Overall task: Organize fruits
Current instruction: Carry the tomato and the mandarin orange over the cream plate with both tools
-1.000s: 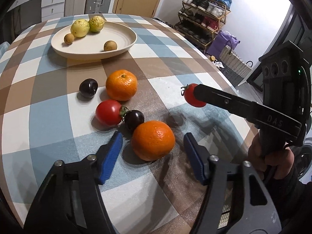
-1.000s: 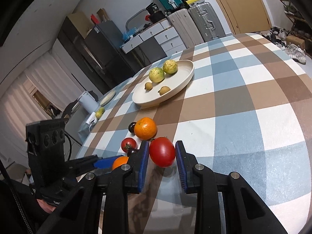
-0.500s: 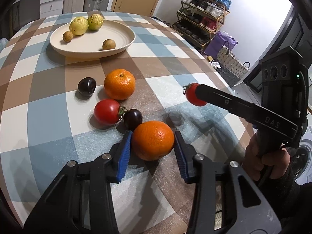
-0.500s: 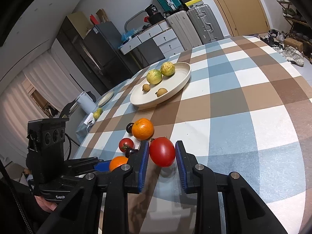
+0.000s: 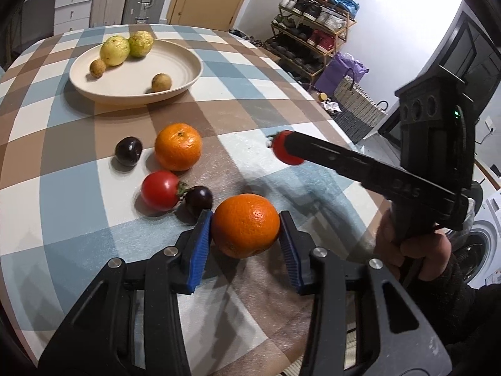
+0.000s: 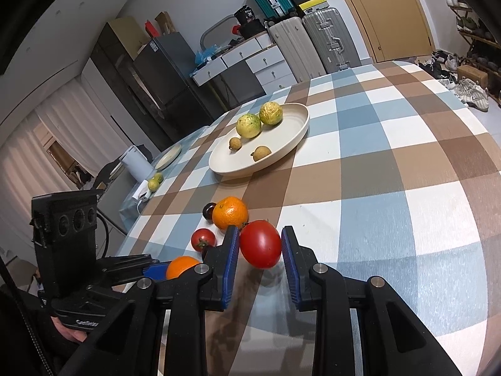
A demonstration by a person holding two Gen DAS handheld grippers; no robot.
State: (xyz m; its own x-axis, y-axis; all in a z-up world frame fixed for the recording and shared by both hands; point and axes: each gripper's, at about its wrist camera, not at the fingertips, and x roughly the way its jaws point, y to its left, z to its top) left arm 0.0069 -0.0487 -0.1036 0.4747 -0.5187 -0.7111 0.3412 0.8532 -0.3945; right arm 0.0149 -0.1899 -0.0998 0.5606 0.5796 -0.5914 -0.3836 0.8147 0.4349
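Observation:
My left gripper (image 5: 245, 235) is shut on an orange (image 5: 245, 225) and holds it just above the checked tablecloth. My right gripper (image 6: 260, 250) is shut on a red tomato (image 6: 260, 243), held above the table; it shows in the left wrist view (image 5: 283, 152) too. On the cloth lie a second orange (image 5: 178, 146), a small red tomato (image 5: 159, 190) and two dark plums (image 5: 128, 155) (image 5: 199, 199). A cream plate (image 5: 175, 86) at the far side holds two yellow-green fruits (image 5: 114, 50) (image 5: 141, 43) and two small brown fruits (image 5: 97, 68) (image 5: 161, 82).
The round table's edge (image 5: 328, 116) runs along the right in the left wrist view. Beyond it stand a shoe rack (image 5: 313, 12) and a woven basket (image 5: 357, 109). Suitcases (image 6: 325, 44) and drawers (image 6: 250, 65) stand behind the table.
My left gripper went forward around the near orange, closed on it and lifted it slightly. My right gripper kept hold of the tomato and moved little.

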